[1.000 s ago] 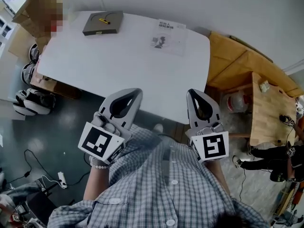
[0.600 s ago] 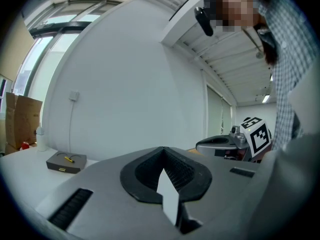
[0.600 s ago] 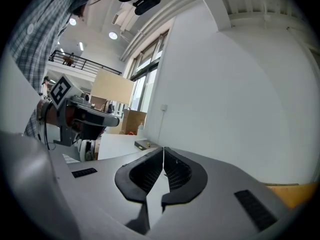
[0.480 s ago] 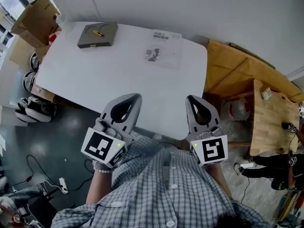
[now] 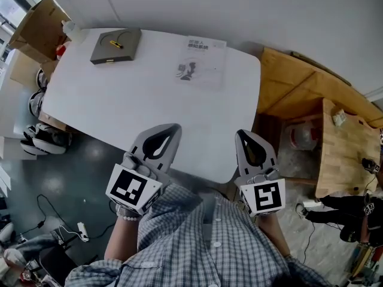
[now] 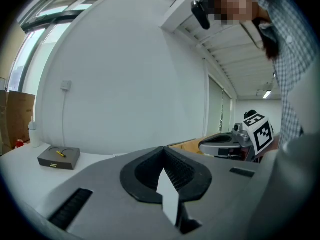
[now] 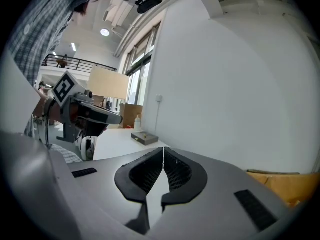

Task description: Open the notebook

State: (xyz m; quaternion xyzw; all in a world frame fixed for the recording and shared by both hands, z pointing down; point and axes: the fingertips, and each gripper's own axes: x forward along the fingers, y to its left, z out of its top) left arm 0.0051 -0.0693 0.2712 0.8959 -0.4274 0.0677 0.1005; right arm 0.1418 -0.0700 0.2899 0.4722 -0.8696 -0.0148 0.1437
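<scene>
A closed grey-brown notebook lies at the far left corner of the white table, with a yellow pen on its cover. It also shows small in the left gripper view, notebook, and in the right gripper view, notebook. My left gripper and right gripper hang side by side over the table's near edge, far from the notebook. Both are shut with nothing between the fingers: left gripper, right gripper.
A printed paper sheet lies at the table's far middle. A cardboard box and a bottle stand beyond the far left corner. Wooden benches fill the right side. Shoes and cables lie on the floor at left.
Both grippers have come forward over the table's near edge and sunk a little. The table sits lower and nearer in the head view. The jaws have stayed shut.
</scene>
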